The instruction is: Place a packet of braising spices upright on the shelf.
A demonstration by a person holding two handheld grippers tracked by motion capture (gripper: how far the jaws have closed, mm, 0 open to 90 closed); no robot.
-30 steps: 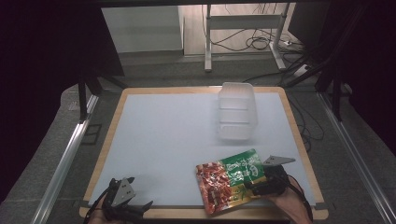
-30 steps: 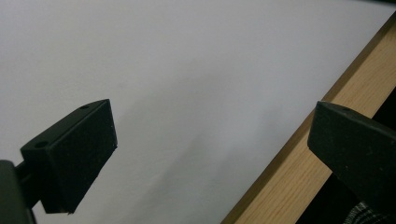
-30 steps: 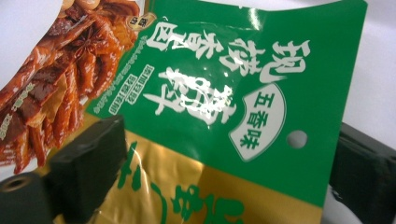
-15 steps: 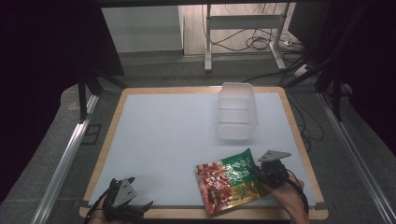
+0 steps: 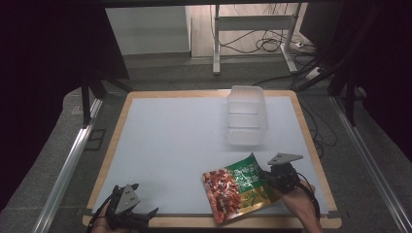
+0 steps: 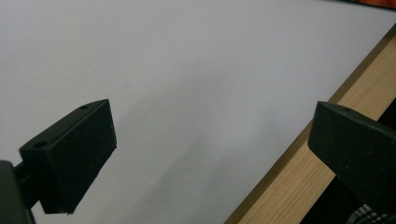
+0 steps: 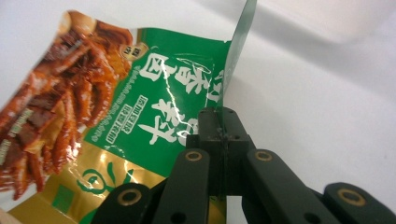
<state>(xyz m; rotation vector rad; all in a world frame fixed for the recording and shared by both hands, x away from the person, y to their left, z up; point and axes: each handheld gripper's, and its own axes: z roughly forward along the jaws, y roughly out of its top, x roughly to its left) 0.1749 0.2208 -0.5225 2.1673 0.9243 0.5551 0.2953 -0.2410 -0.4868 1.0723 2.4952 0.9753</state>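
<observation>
Near the table's front edge, the right tongs (image 7: 223,122) pinch the snack packet (image 7: 140,93) by its edge; left tongs (image 6: 210,154) gape.

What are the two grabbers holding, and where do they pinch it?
The right gripper pinches the snack bag by its thin side edge. The left gripper is open and holds nothing.

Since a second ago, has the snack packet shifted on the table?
Yes. The right tool has just closed on the snack packet's edge, and that edge is lifted toward the clear plastic container; its far end lies where it was by the table's wooden rim.
</observation>
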